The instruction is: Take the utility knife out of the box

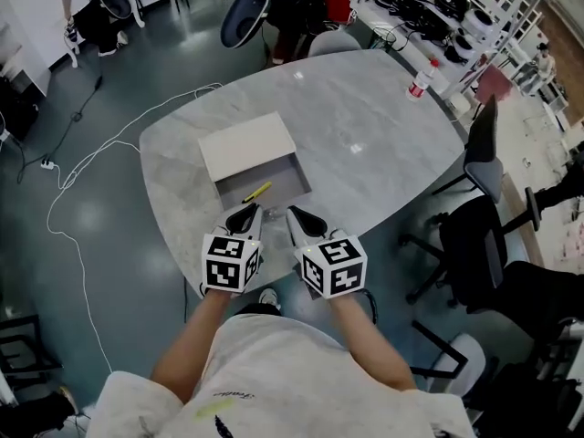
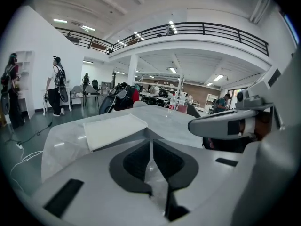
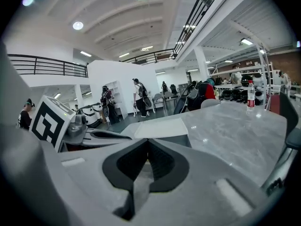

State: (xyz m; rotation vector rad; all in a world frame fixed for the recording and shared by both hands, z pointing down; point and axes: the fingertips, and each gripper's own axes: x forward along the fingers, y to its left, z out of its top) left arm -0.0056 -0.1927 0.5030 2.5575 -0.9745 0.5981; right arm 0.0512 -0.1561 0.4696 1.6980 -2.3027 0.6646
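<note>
We stood over a dark, glossy floor [image 1: 137, 80], where a thin white cable [image 1: 82, 167] trailed in loops to the left of the table. The grey marbled table [image 1: 365, 126] filled the middle of the head view. Its rounded near edge lay just ahead of our hands. To its right stood black office chairs [image 1: 474, 245], apart from the tabletop.

On the left part of the table sat the box [image 1: 246, 144]. A white lid covered its far half, and its near half lay open and showed a grey inside. Our two grippers hung side by side at the near edge of the table, just short of the box's open end, with the marker cubes toward us. The left gripper [image 1: 243, 219] had its jaws pressed together with nothing between them, as its own view showed. The right gripper [image 1: 301, 219] was likewise drawn closed on nothing, its dark pads meeting along one line. The two grippers were close to each other but not touching.

Far across the table, near its right rim, a small clear bottle [image 1: 420, 78] with a red cap stood upright, well apart from the box.

The utility knife [image 1: 256, 192], yellow and slim, lay slantwise in the open half of the box, near our left gripper's tips but untouched by either gripper.
</note>
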